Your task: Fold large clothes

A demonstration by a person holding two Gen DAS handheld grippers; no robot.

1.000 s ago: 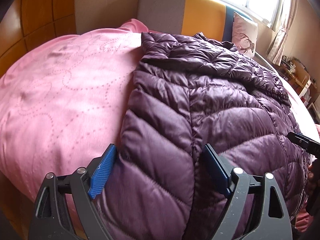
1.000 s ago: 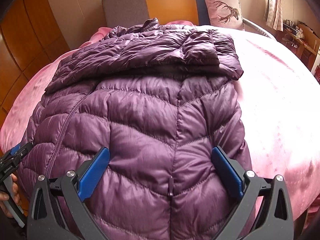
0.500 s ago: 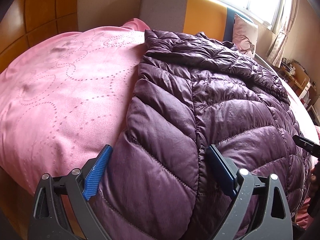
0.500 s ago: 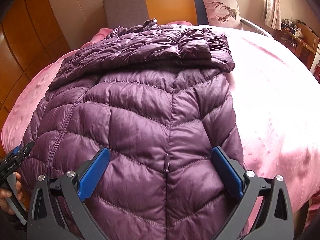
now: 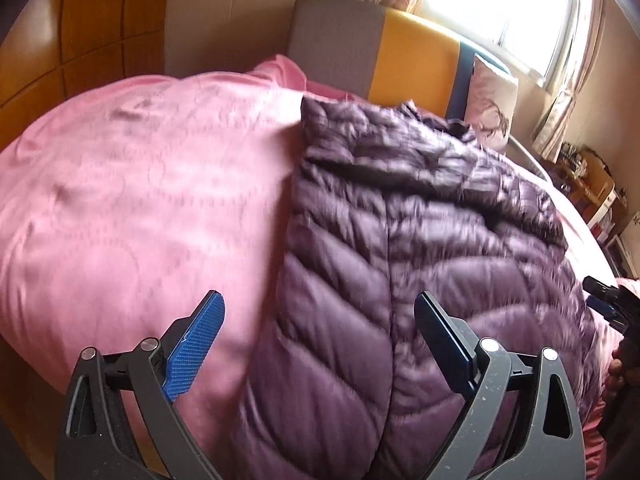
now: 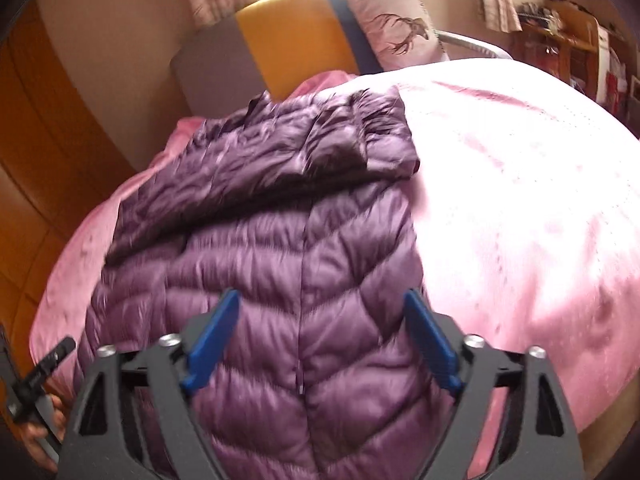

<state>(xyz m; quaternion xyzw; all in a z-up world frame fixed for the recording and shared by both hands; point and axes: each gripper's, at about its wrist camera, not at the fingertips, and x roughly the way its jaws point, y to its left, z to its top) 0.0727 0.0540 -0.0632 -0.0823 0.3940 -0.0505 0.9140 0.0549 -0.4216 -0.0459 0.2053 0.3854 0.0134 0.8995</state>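
**Jacket flat on the bed, both grippers apart above its hem**

The purple jacket point(image 5: 420, 264) lies on the pink bedspread point(image 5: 140, 208), collar toward the headboard point(image 6: 288, 36). Bare bedspread flanks the jacket's long edges. The left gripper point(image 5: 320, 340) stands spread over its left edge. The right gripper point(image 6: 320, 344), spread though just closing somewhat, frames the hem without pinching.

Window point(image 5: 500, 12) glare, motion blur, fisheye
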